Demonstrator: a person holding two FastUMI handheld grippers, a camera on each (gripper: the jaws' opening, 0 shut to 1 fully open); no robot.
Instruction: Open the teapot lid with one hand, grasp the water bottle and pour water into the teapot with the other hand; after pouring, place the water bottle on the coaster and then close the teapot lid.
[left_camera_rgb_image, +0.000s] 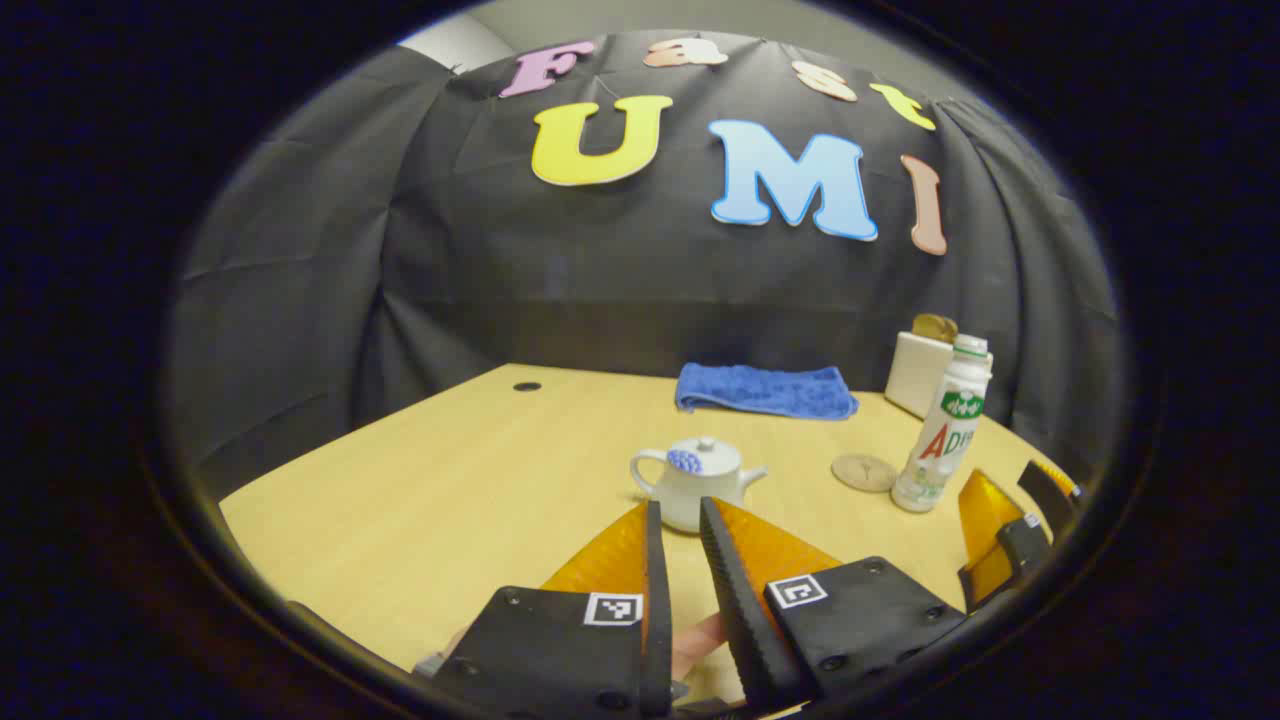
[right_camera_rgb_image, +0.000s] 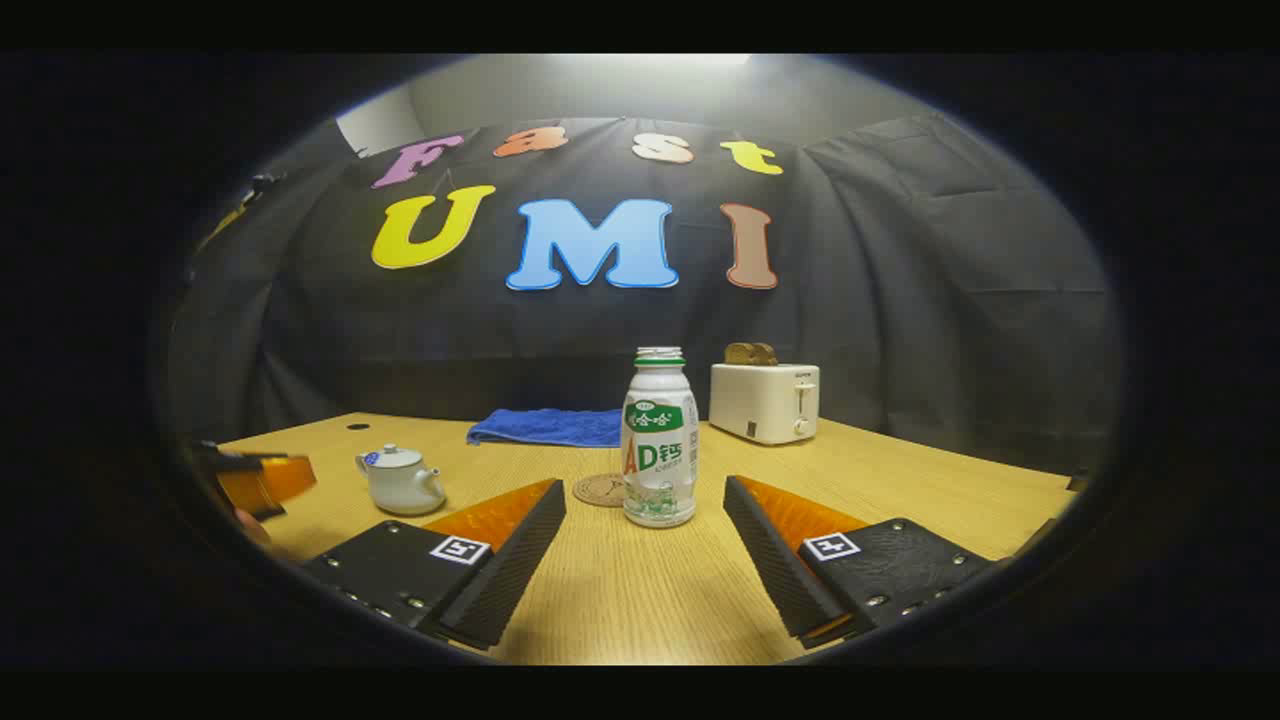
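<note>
- In the left gripper view, my left gripper has its jaws drawn near together with just a narrow slit between the tips, pinching nothing.
- The white teapot stands upright on the wooden table straight ahead of that slit, just beyond the tips; its lid is on, handle to the left and spout to the right.
- To the right of the teapot in this view lies the round coaster, flat on the table, and just beside it the water bottle stands upright with no cap.
- My right gripper shows at the right edge of this view, near the bottle.
- A folded blue towel lies behind the teapot, and a white toaster stands behind the bottle.
- In the right gripper view, my right gripper has its jaws spread wide, holding nothing.
- The water bottle stands dead centre ahead of the open gap, apart from both fingers.
- The coaster peeks out just left of the bottle's base.
- The teapot sits well to the left, beyond my left finger, lid on.
- The towel and toaster lie farther back, and my left gripper shows at the left edge.
</note>
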